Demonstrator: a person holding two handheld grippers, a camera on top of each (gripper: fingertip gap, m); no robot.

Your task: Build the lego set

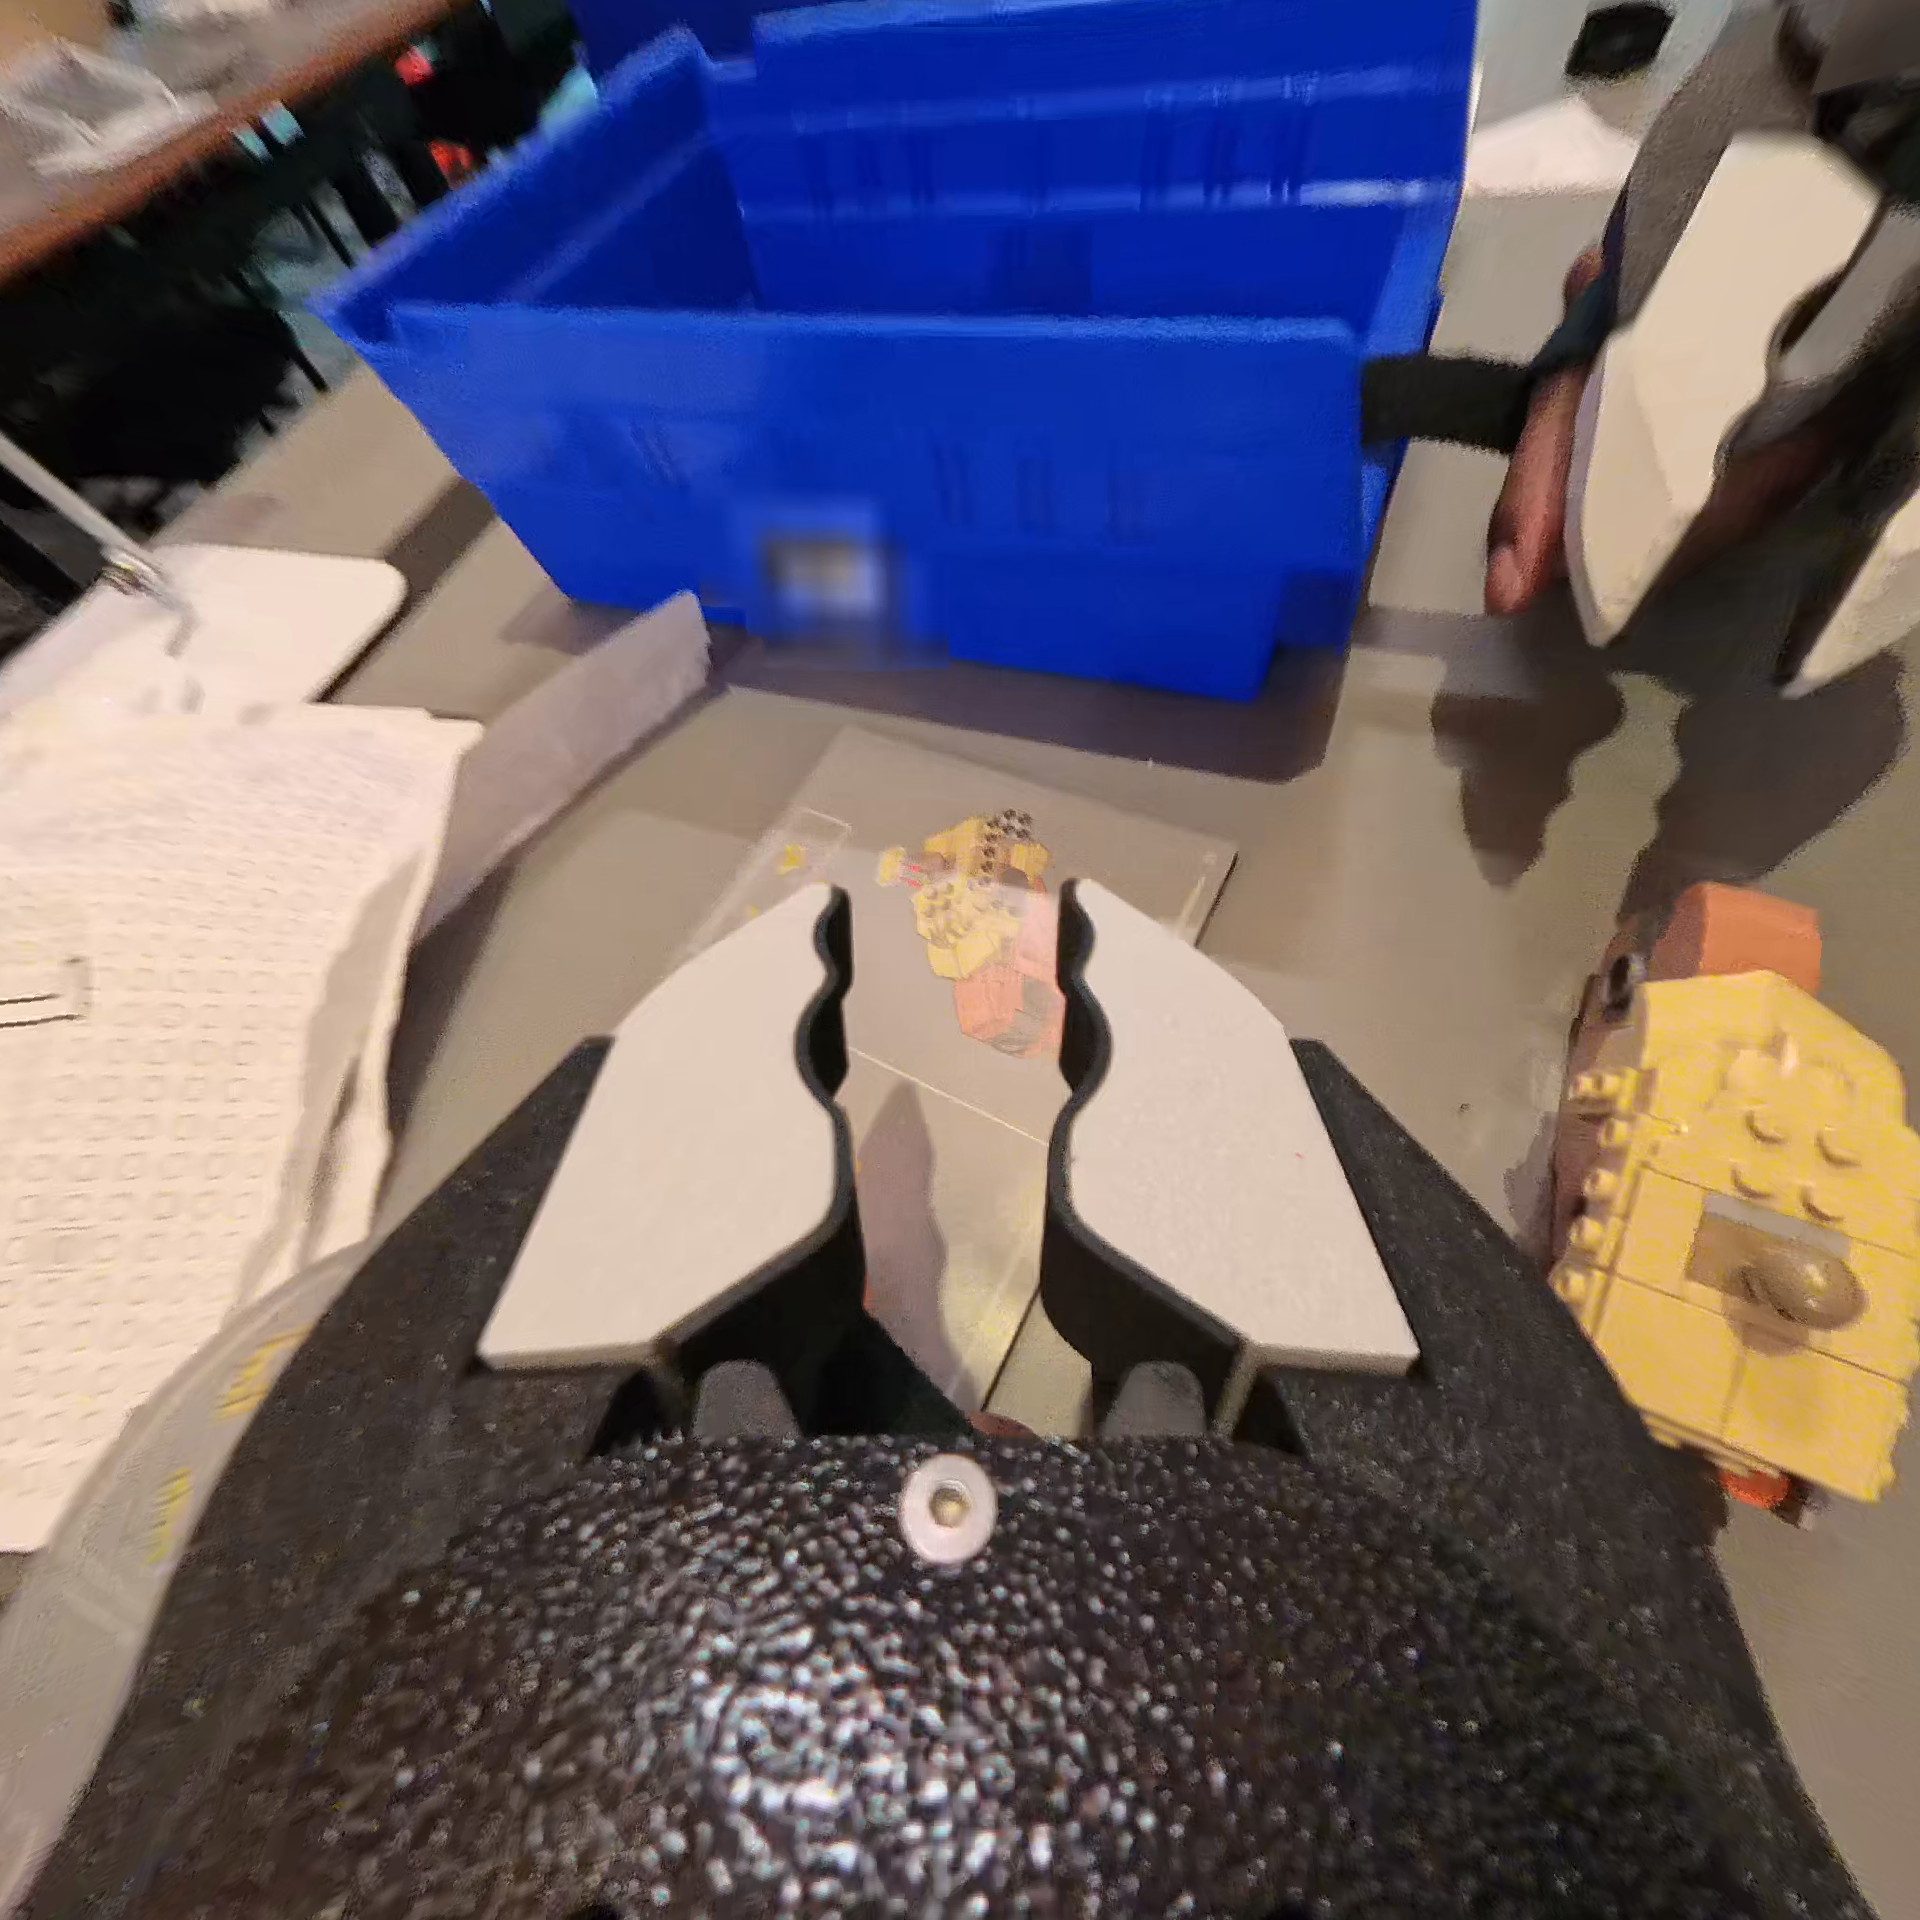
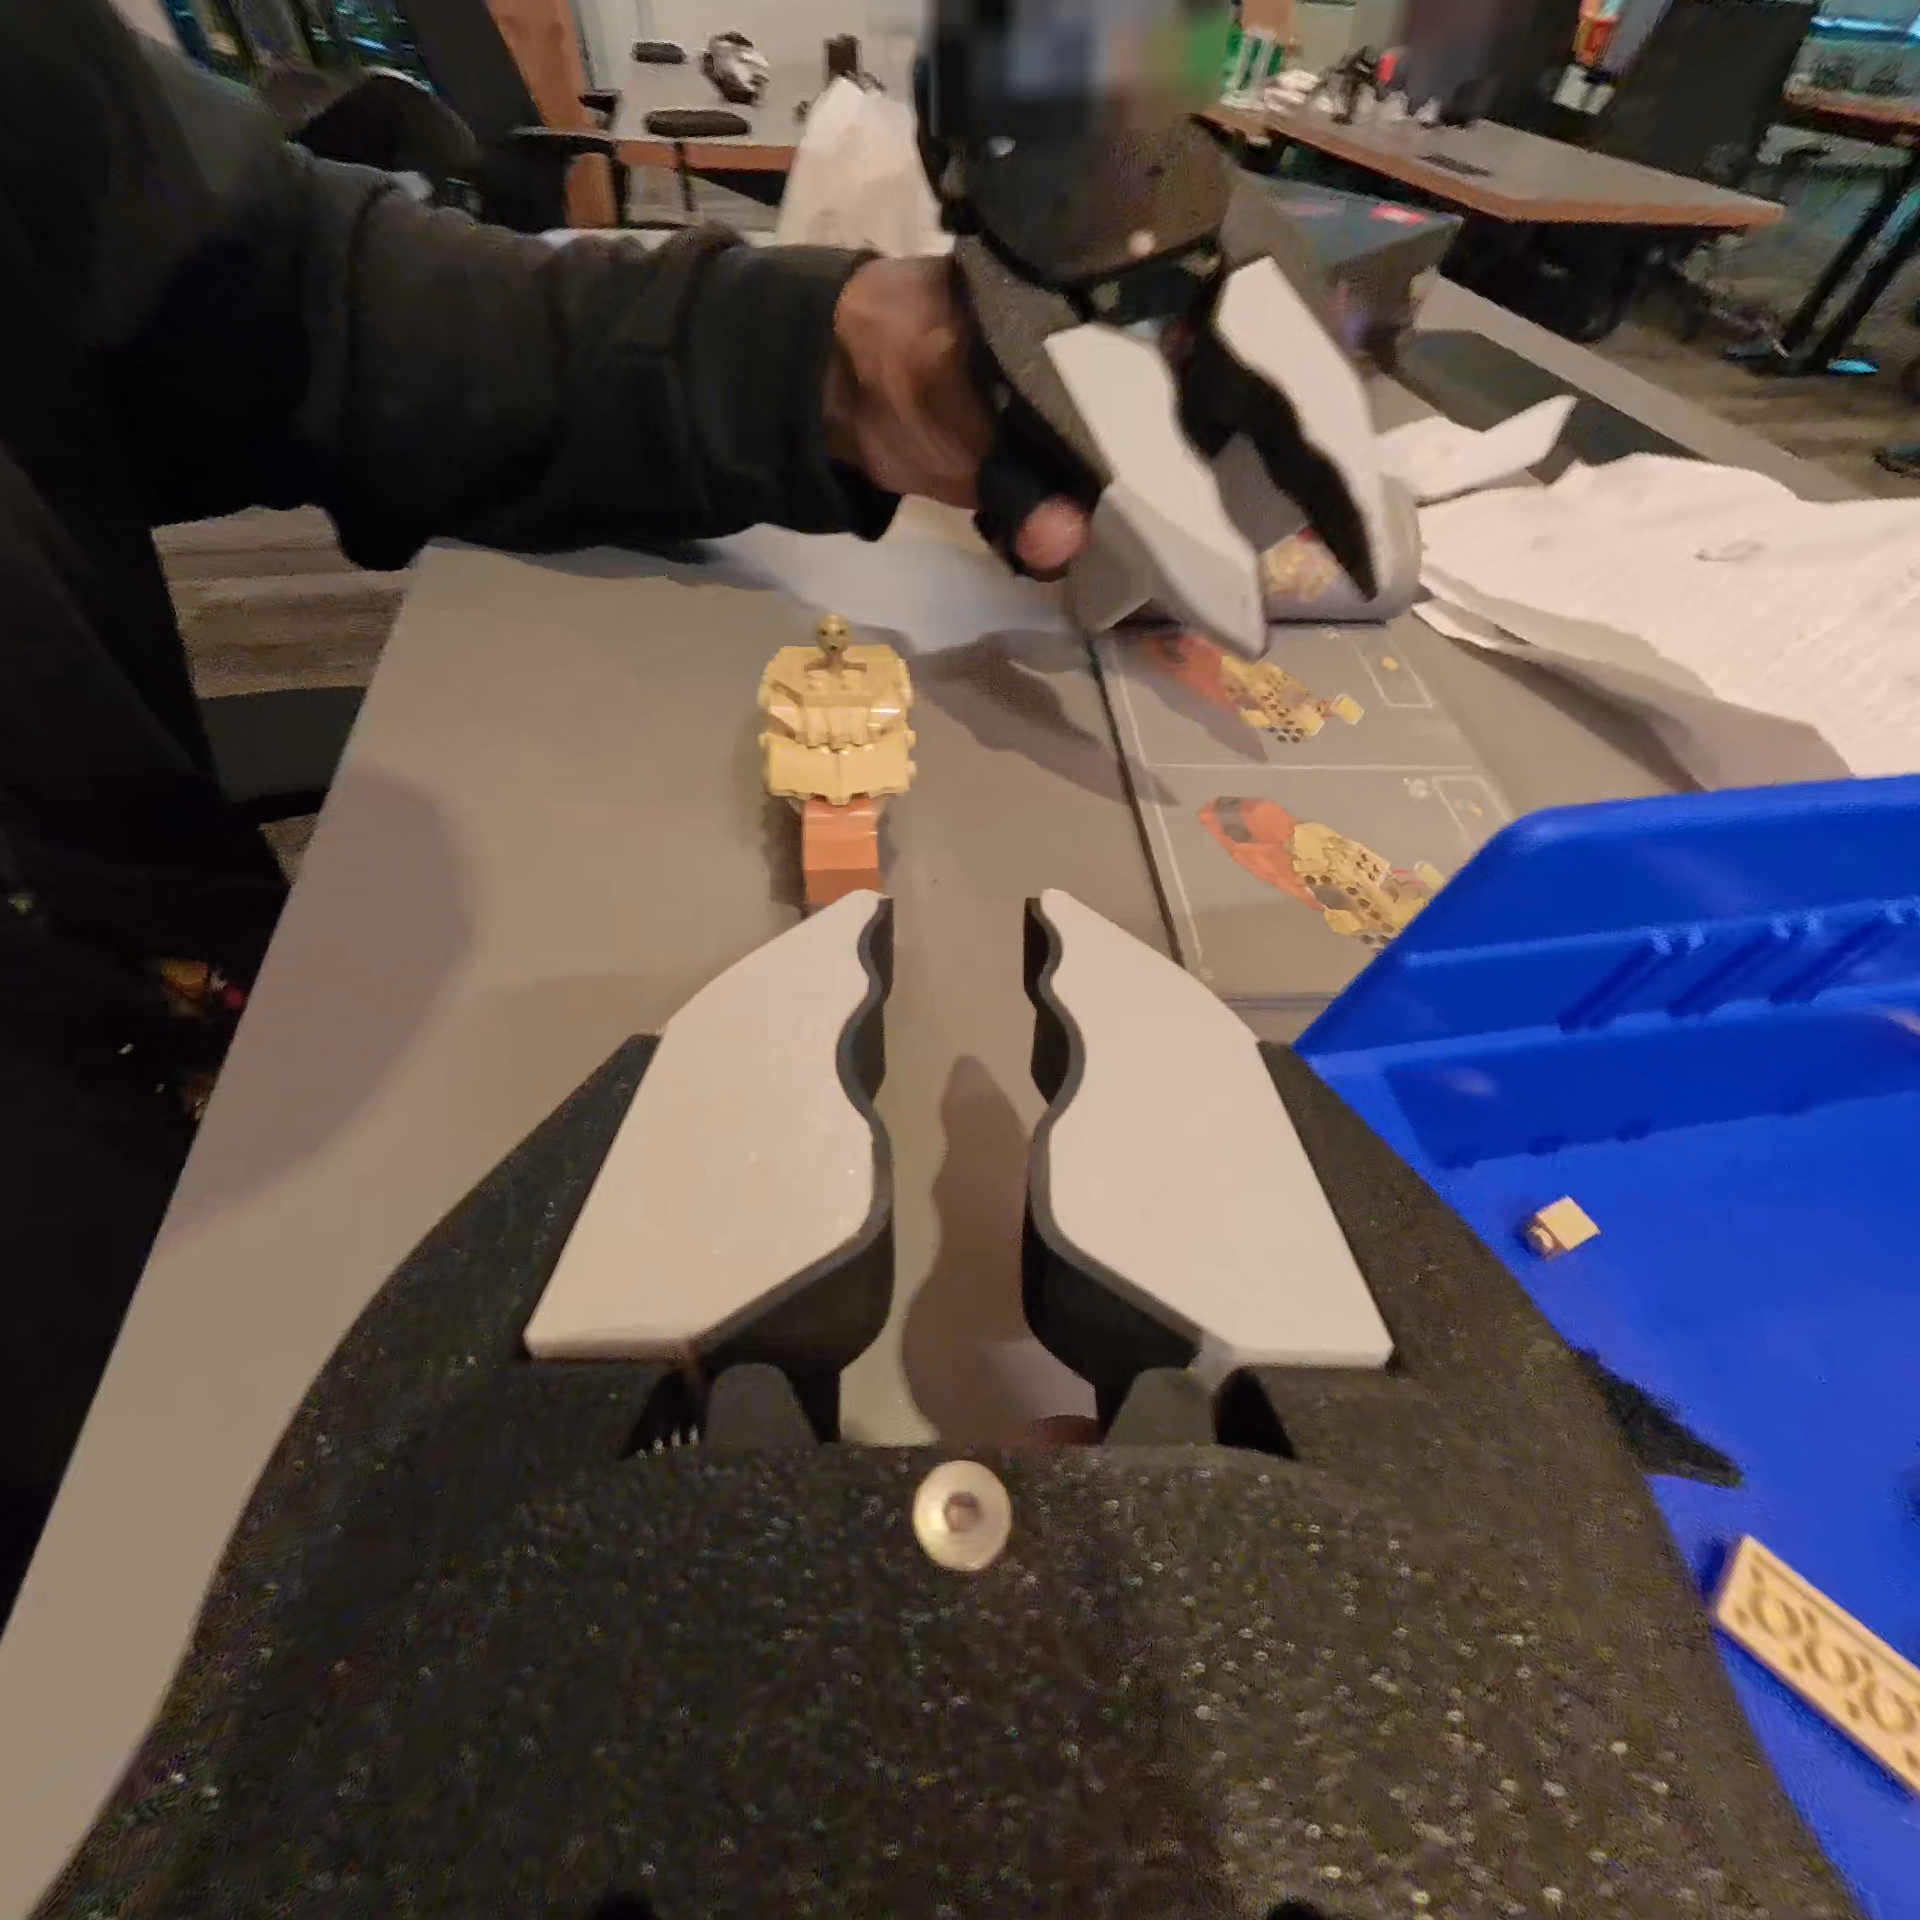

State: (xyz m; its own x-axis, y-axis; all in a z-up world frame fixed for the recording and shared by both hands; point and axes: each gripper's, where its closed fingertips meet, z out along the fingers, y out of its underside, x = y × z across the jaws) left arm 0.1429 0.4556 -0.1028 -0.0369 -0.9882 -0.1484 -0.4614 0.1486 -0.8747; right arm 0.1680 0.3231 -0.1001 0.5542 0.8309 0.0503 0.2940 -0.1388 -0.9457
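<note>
Grippers: two, one per hand, both empty.
Left gripper (image 1: pixel 951 894): fingers spread with a clear gap, poised above the instruction booklet (image 1: pixel 997 925), gripping nothing; whether a tip touches the page cannot be told.
Right gripper (image 2: pixel 956 904): fingers parted, nothing between them, hovering over the grey table (image 2: pixel 540 935) just short of the model.
Lego model (image 2: pixel 836 727): one tan-and-brown build, resting on the table beside the booklet, on the side away from the bin.
Blue bin (image 2: pixel 1621 1039): one, just beside the booklet's edge, holding two loose tan pieces, a small brick (image 2: pixel 1562 1226) and a flat plate (image 2: pixel 1829 1683).
White paper sheets (image 1: pixel 197 997): beside the booklet, opposite the model; their number cannot be told.
Hand (image 2: pixel 914 384): in a dark sleeve, holding the left gripper above the booklet.
</note>
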